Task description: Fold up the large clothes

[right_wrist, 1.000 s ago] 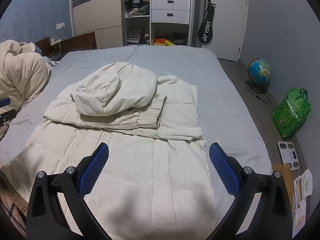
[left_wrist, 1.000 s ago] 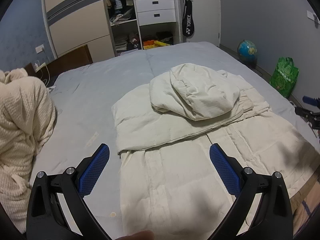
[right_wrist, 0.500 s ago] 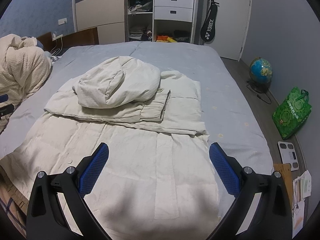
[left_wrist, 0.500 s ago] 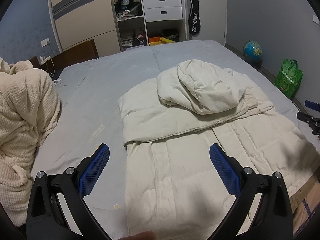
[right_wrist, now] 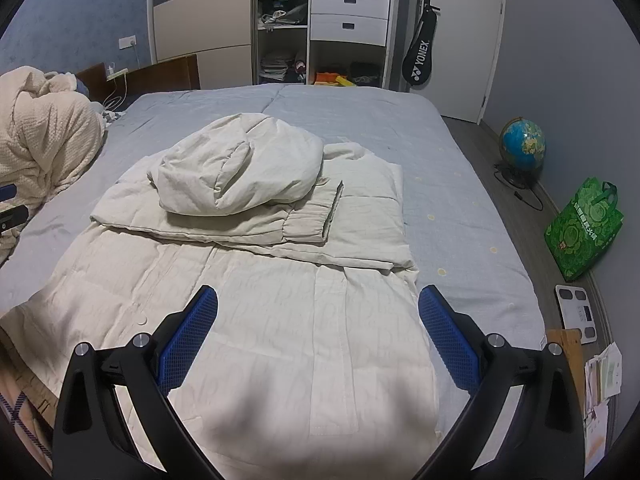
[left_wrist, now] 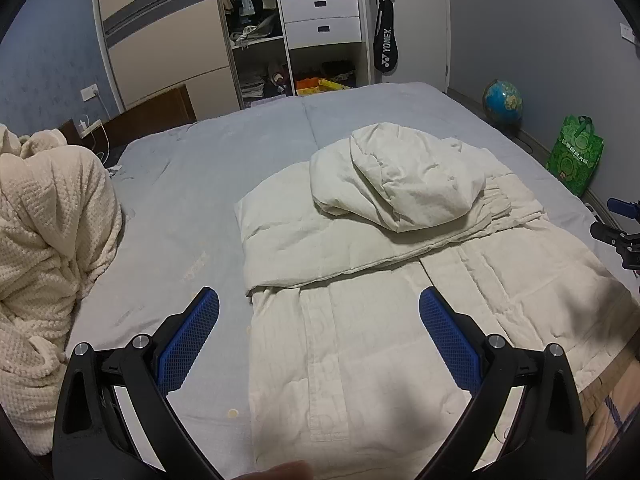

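Left tool [left_wrist: 318, 316]: blue pads spread wide apart, nothing between them, held above the coat's left edge.
Right tool [right_wrist: 318, 316]: pads likewise wide apart, holding nothing, above the coat's lower panel.
Coat [right_wrist: 280, 320]: cream padded, lying flat on the grey bed [right_wrist: 460, 200]; sleeves folded across the chest, hood [right_wrist: 240, 172] resting on top.
Knit blanket [left_wrist: 44, 240]: heaped at the bed's left side.
Floor: globe [right_wrist: 522, 144] and green bag [right_wrist: 582, 232] beside the bed.

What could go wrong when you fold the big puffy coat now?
The puffy hood sits loosely on the folded sleeves of the cream padded coat; lifting the hem may roll it off. The coat's near edge hangs over the grey bed and could slide down. Both the left gripper and right gripper are open, holding nothing.
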`<state>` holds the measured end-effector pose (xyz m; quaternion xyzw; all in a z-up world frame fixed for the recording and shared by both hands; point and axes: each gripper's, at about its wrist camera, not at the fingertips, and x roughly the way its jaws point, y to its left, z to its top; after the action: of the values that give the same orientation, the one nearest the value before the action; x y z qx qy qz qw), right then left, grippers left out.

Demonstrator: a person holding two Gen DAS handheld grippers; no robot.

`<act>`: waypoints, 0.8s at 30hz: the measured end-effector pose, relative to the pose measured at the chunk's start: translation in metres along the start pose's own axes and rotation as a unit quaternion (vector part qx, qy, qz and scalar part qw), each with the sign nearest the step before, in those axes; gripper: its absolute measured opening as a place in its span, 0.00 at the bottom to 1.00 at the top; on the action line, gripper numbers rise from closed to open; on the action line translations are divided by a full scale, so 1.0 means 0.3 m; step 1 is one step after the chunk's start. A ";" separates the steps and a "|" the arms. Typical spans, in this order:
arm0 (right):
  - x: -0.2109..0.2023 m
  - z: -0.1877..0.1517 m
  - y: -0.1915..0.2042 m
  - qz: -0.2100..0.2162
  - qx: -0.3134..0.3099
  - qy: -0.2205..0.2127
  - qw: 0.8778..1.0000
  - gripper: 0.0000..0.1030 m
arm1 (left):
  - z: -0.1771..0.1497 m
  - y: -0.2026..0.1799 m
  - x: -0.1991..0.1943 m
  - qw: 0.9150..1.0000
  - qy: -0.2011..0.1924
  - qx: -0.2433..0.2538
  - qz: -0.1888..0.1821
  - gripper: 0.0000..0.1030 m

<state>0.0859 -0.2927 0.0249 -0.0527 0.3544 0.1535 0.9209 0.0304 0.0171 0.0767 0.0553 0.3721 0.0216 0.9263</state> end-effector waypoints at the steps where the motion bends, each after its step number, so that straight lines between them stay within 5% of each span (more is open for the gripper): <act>1: -0.001 0.000 -0.001 0.000 0.000 -0.001 1.000 0.94 | 0.000 -0.001 -0.001 1.000 0.000 0.000 0.001 0.94; 24: -0.014 0.002 0.005 0.002 -0.001 -0.004 1.000 0.94 | -0.003 -0.017 -0.016 1.000 -0.005 0.004 0.005 0.94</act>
<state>0.0829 -0.2922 0.0281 -0.0521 0.3503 0.1559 0.9221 0.0263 0.0117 0.0786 0.0608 0.3676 0.0243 0.9277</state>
